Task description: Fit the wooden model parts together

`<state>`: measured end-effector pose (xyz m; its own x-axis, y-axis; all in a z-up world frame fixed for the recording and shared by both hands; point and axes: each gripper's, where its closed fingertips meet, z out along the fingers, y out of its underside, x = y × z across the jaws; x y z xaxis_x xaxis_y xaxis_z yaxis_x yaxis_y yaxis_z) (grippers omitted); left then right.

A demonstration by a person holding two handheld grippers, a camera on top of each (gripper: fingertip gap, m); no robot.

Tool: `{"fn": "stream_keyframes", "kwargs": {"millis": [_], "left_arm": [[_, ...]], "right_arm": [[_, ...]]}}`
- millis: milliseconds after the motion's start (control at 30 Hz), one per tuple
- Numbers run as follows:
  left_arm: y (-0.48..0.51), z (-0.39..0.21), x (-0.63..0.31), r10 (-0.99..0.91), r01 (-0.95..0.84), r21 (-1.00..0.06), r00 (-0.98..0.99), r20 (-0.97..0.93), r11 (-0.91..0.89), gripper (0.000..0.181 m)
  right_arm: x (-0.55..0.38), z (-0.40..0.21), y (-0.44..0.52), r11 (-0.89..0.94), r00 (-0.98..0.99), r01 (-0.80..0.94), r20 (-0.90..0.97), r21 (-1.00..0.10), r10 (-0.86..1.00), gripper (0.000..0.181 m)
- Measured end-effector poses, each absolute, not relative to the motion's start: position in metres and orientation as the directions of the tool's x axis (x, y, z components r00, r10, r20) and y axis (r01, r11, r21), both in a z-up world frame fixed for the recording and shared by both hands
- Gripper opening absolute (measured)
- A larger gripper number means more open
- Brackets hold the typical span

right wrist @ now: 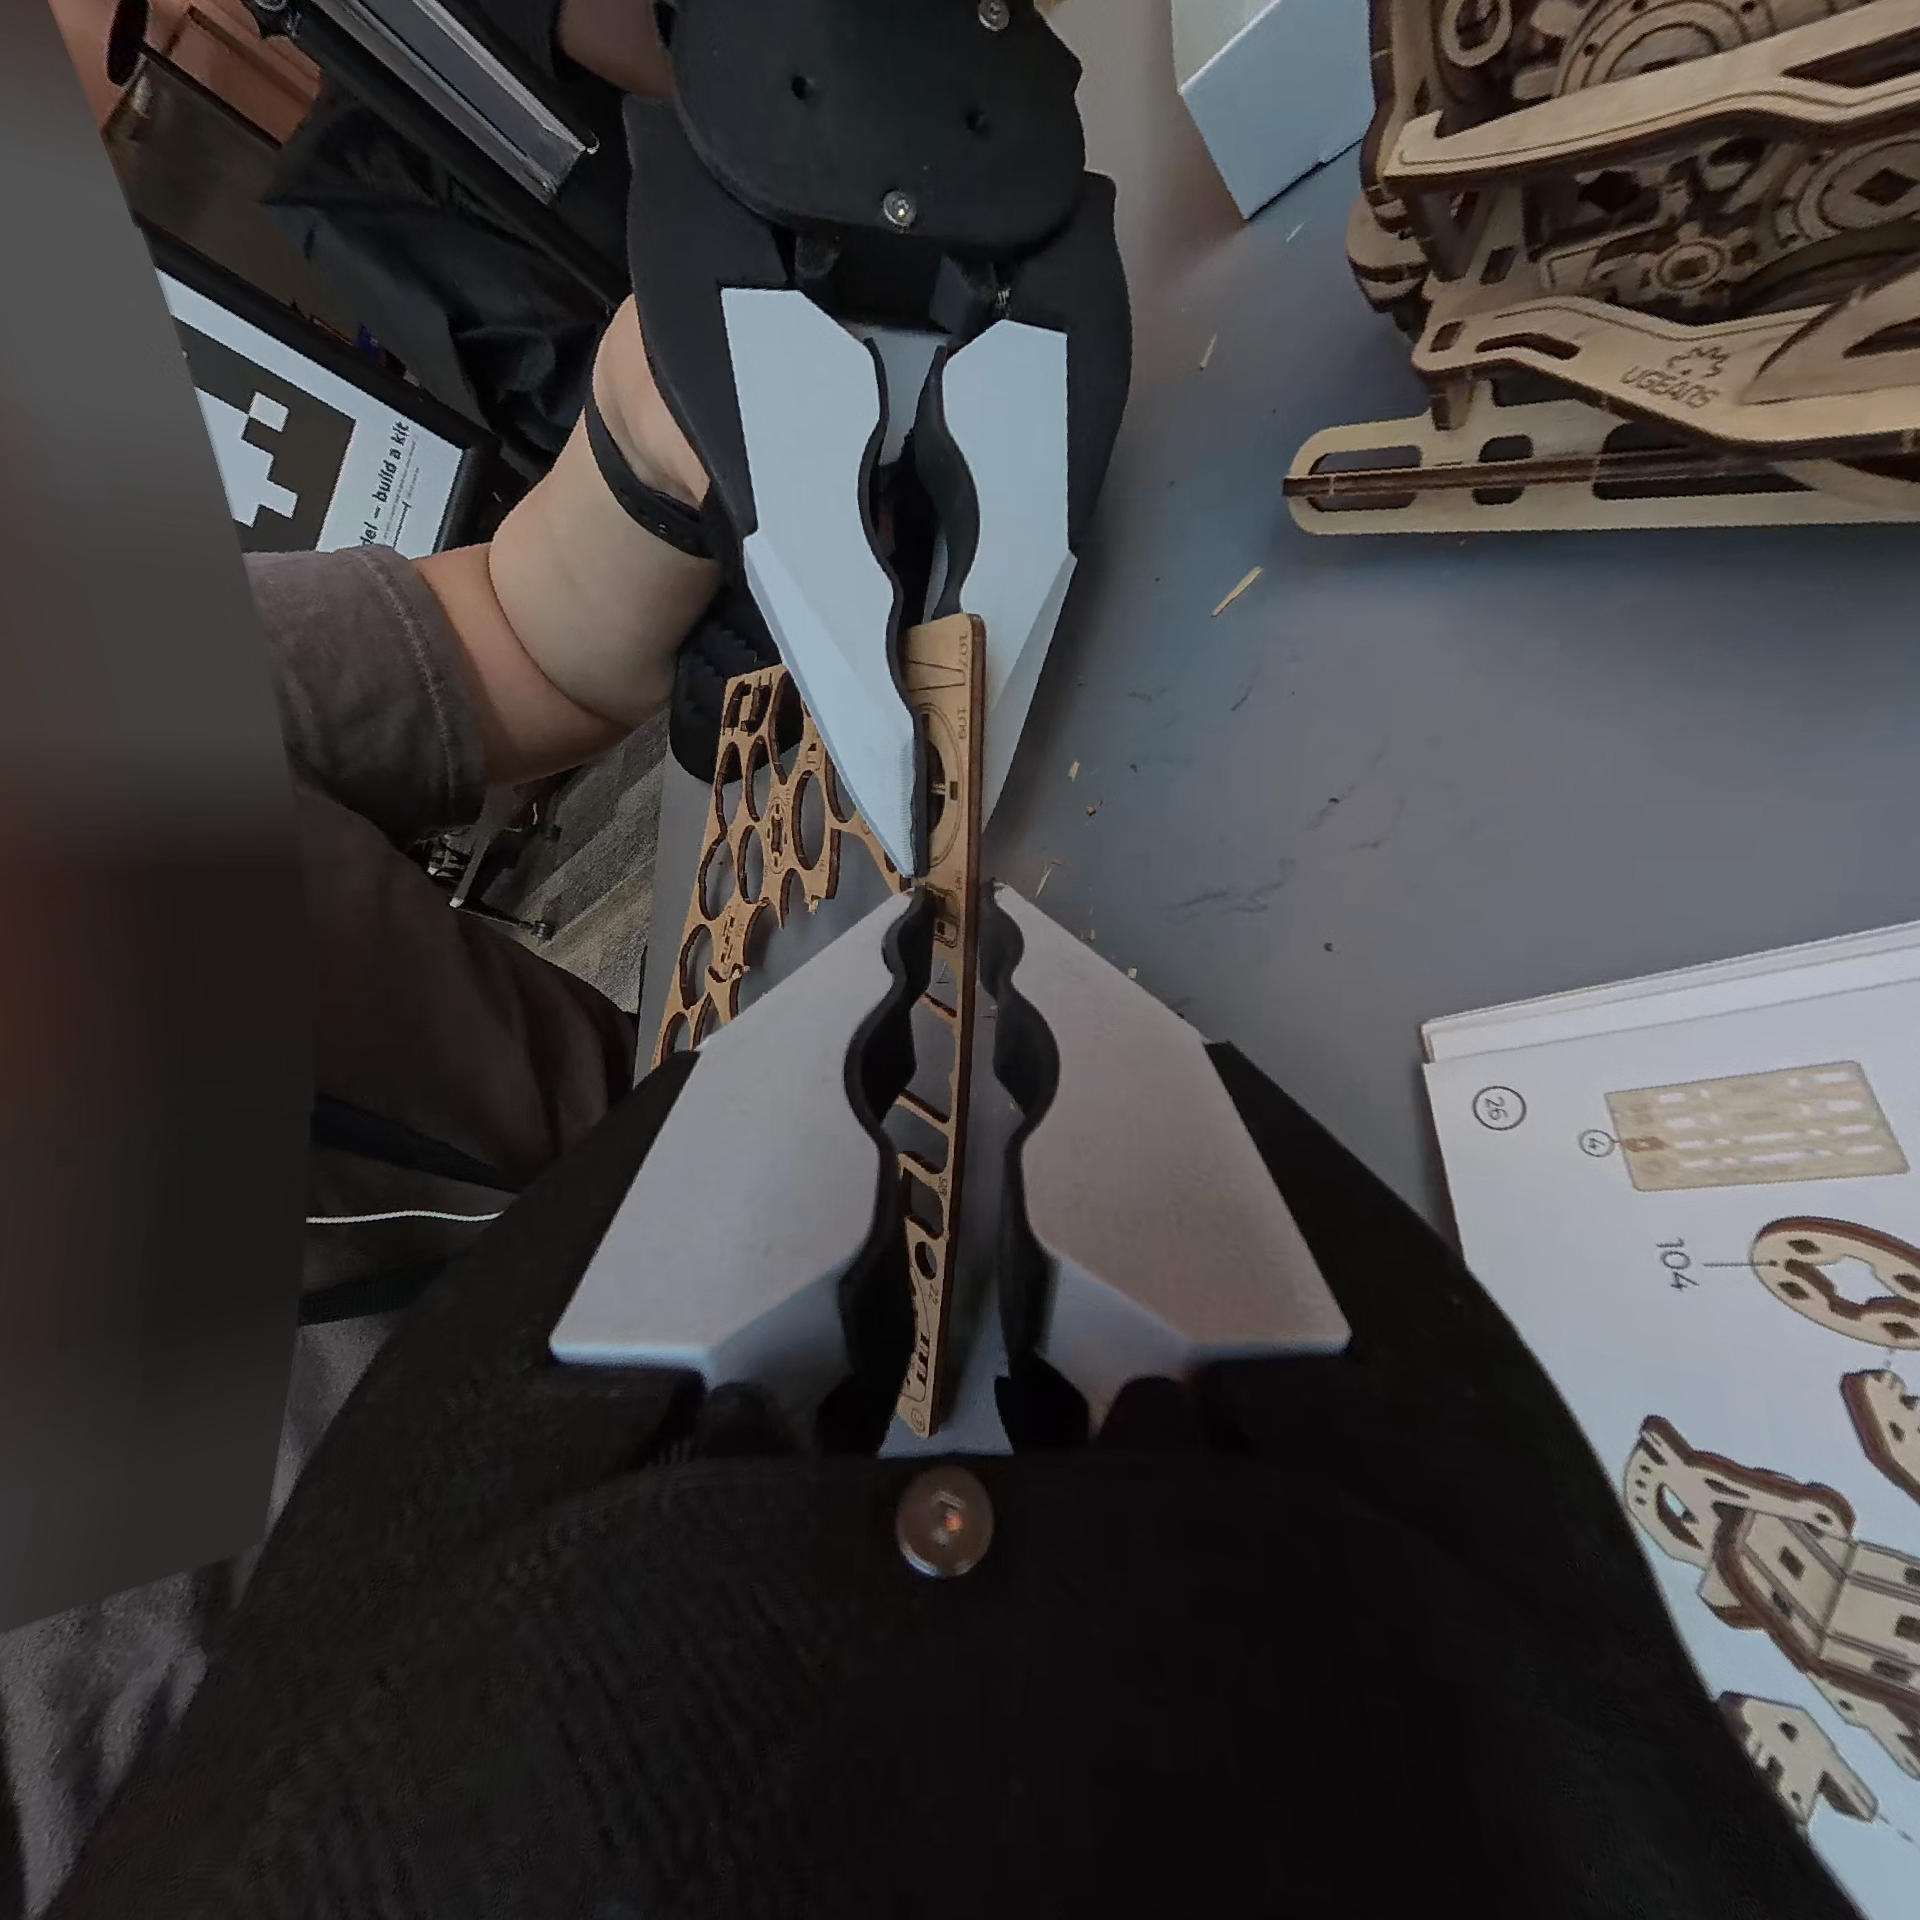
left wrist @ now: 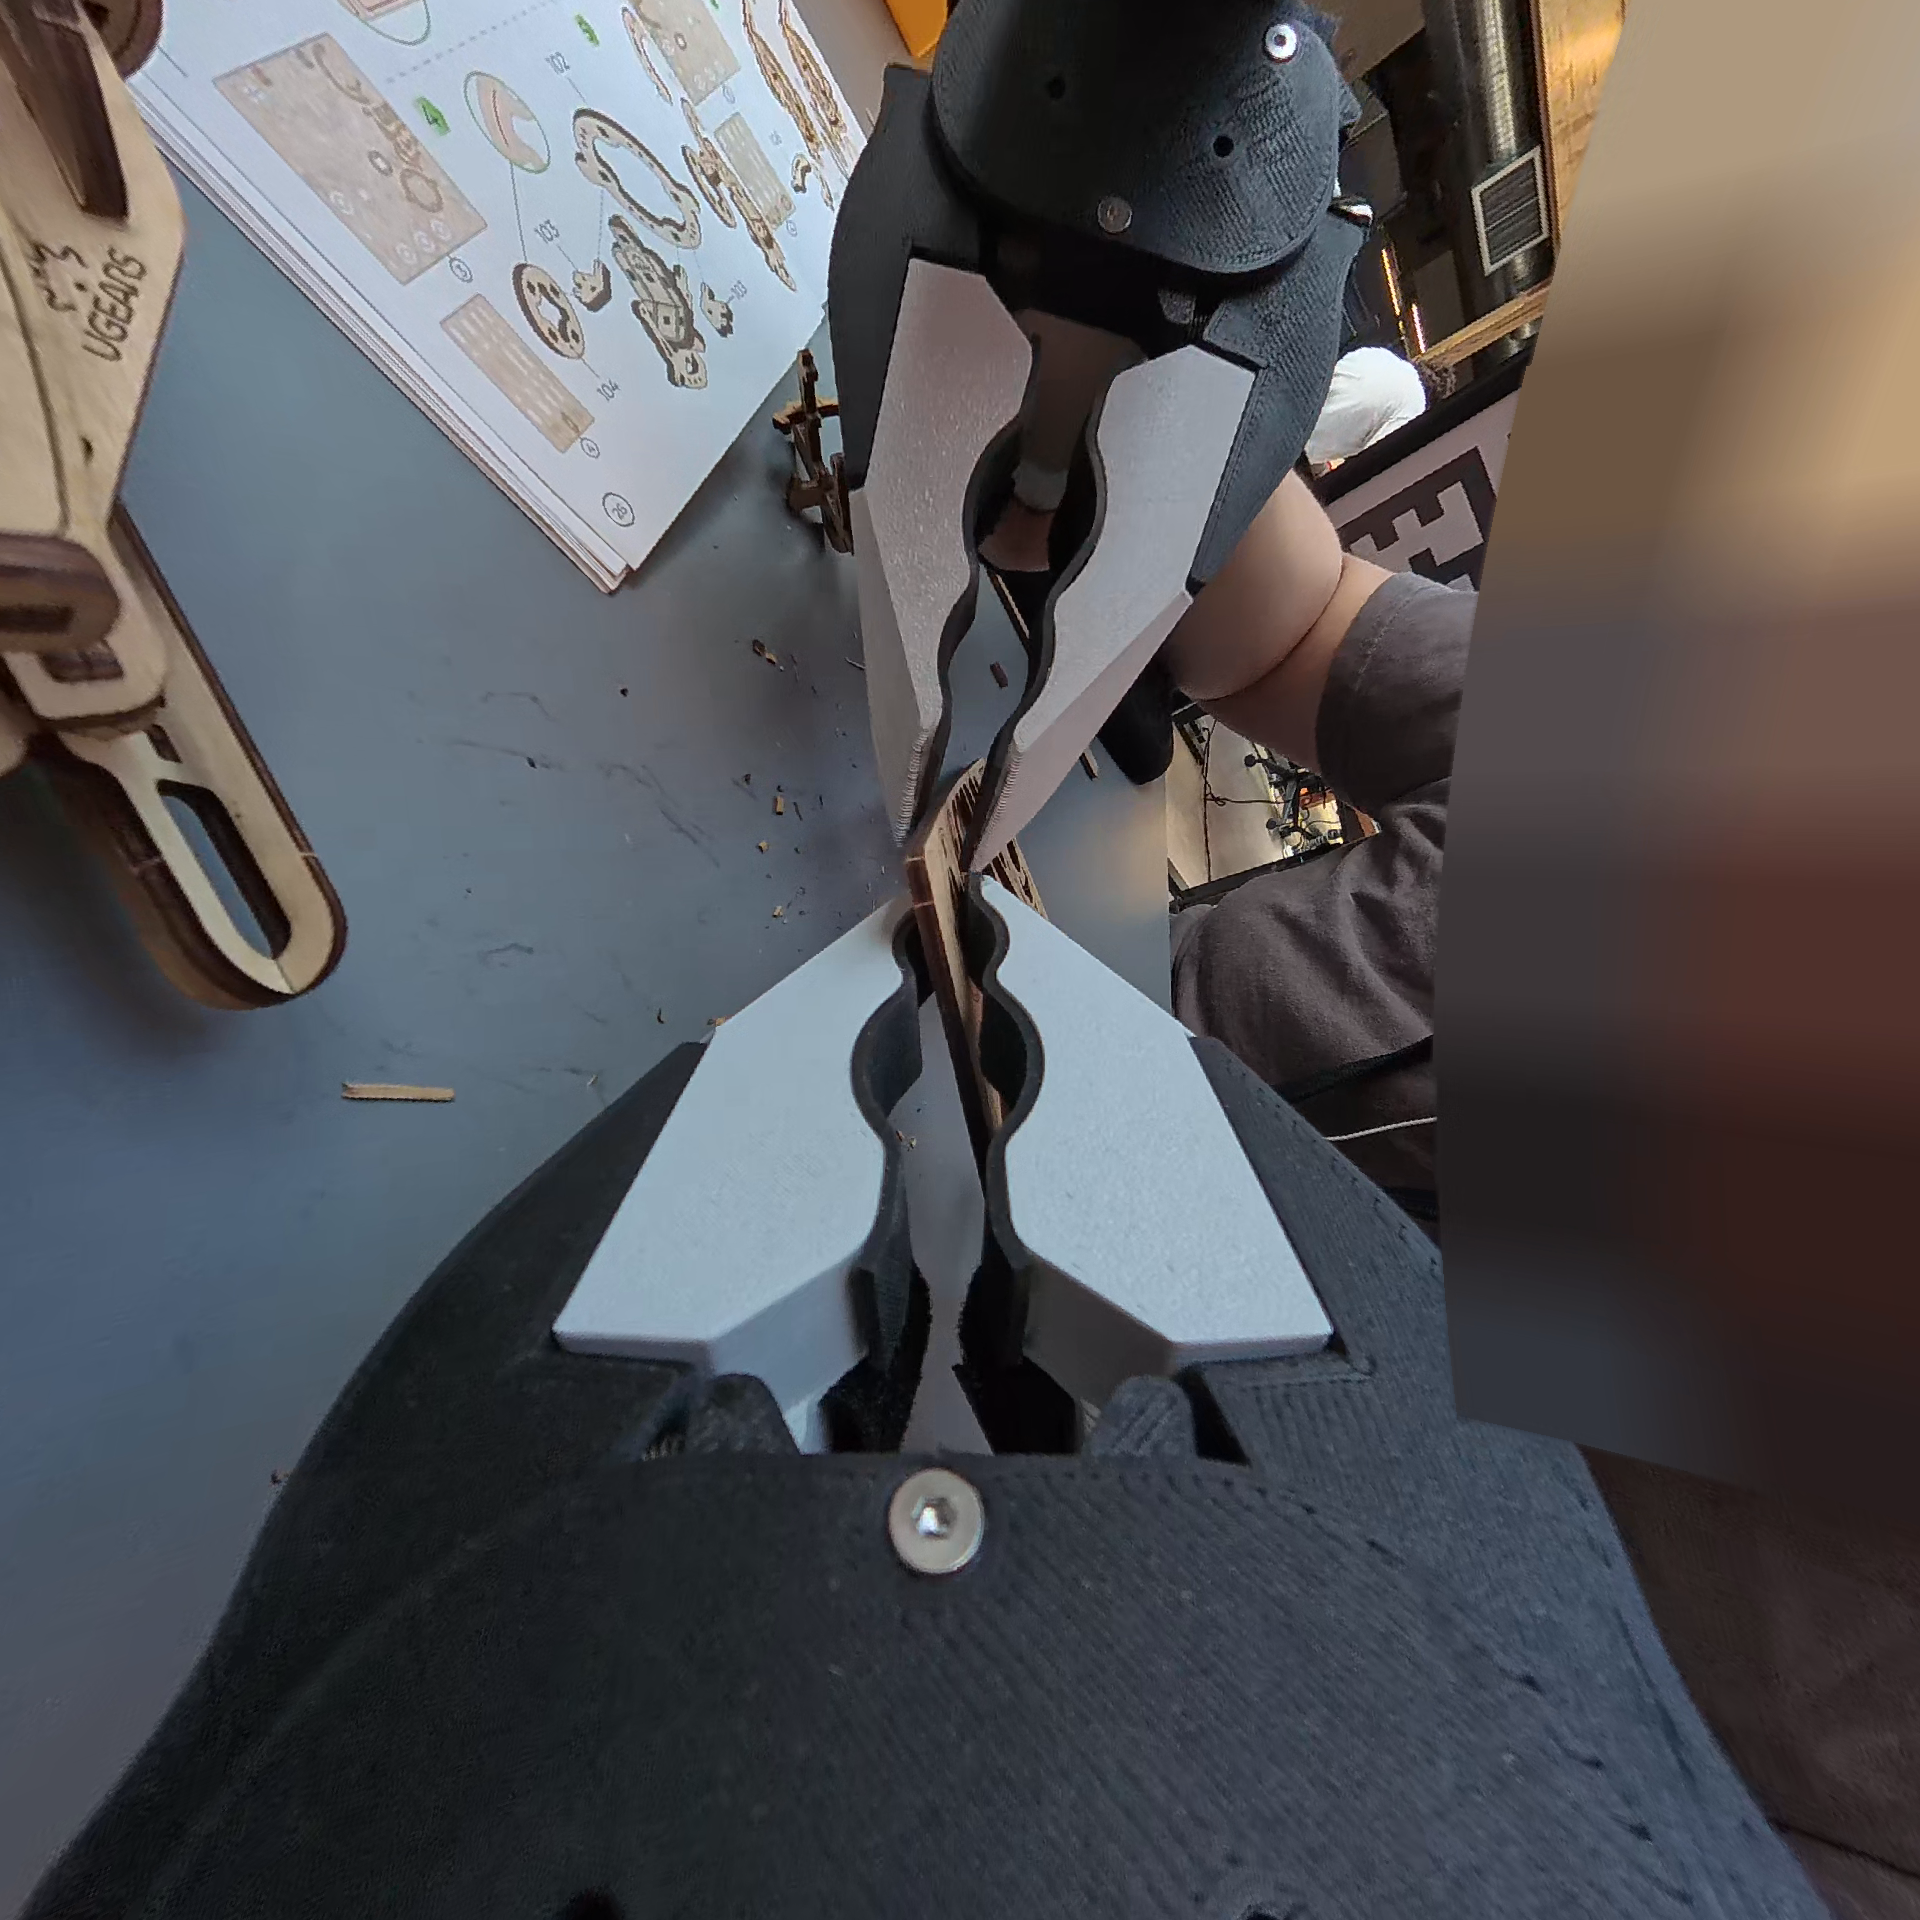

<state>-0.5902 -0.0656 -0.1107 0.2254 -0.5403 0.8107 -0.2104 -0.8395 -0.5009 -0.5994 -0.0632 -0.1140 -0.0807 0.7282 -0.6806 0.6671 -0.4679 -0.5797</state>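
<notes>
A thin laser-cut wooden part sheet [left wrist: 956, 997] with many cut-outs is held edge-on above the grey table [left wrist: 468, 779] by both grippers. My left gripper [left wrist: 940, 899] is shut on one end of it. My right gripper [left wrist: 940, 821] faces it tip to tip and is shut on the other end. In the right wrist view the sheet [right wrist: 945, 727] runs between my right gripper's [right wrist: 951, 894] fingers and up into the left gripper [right wrist: 914, 862]. Its perforated part spreads to the left, over the table edge.
A large assembled wooden model [left wrist: 104, 520] [right wrist: 1610, 260] stands on the table. An open instruction booklet [left wrist: 520, 260] [right wrist: 1714, 1351] lies nearby. A small wooden piece [left wrist: 816, 457] and splinters lie on the table. A white box [right wrist: 1268, 94] stands behind. A person's arm [right wrist: 582, 623] is close. Both grippers' tips are close together, under 4 cm apart.
</notes>
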Motion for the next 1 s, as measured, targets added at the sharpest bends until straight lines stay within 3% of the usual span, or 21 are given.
{"fn": "stream_keyframes", "kwargs": {"millis": [500, 667, 1000], "left_arm": [[-0.065, -0.12, -0.59, -0.531, -0.218, -0.485, 0.291, 0.796, -0.847, 0.0], [-0.066, -0.11, -0.589, -0.518, -0.196, -0.484, 0.212, 0.828, -0.853, 0.001], [-0.065, -0.114, -0.588, -0.543, -0.214, -0.502, 0.236, 0.806, -0.838, 0.002]], "right_arm": [[-0.598, -0.126, -0.062, -0.409, -0.046, 0.696, -0.606, -0.59, 0.794, 0.007], [-0.598, -0.114, -0.065, -0.447, -0.111, 0.663, -0.669, -0.6, 0.735, 0.006], [-0.597, -0.119, -0.065, -0.416, -0.106, 0.698, -0.659, -0.582, 0.744, 0.007]]}}
